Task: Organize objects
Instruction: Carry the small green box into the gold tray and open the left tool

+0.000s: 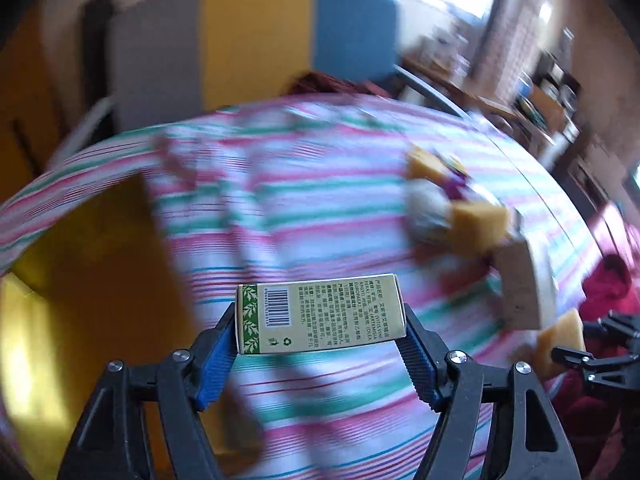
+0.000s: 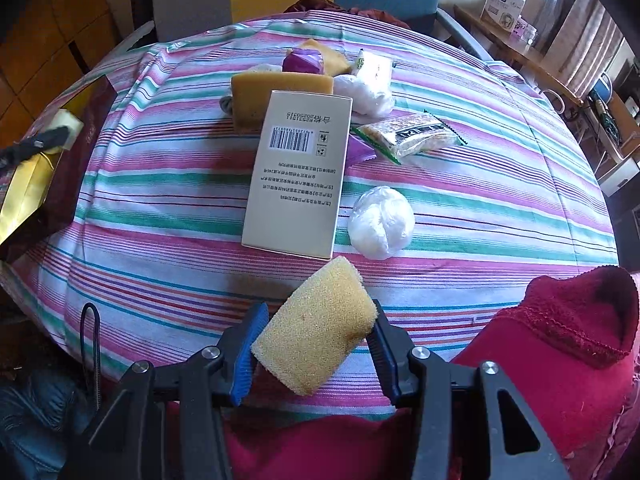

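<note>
A round table (image 2: 480,216) under a pink, green and white striped cloth, with grey, yellow and blue panels behind, carries a loose pile: a tall cream cardboard box (image 2: 298,176), a flat yellow sponge slab (image 2: 280,84), white crumpled plastic balls (image 2: 380,222) and a snack packet (image 2: 412,134). The left gripper (image 1: 320,336) is clamped on a small green-and-cream printed carton (image 1: 320,314) held above the cloth beside a gold-lined box (image 1: 92,280), while the right gripper (image 2: 316,344) pinches a yellow foam sponge block (image 2: 316,328) at the near edge. Both seem mid-carry; next, each item likely needs lowering into its place and releasing.
</note>
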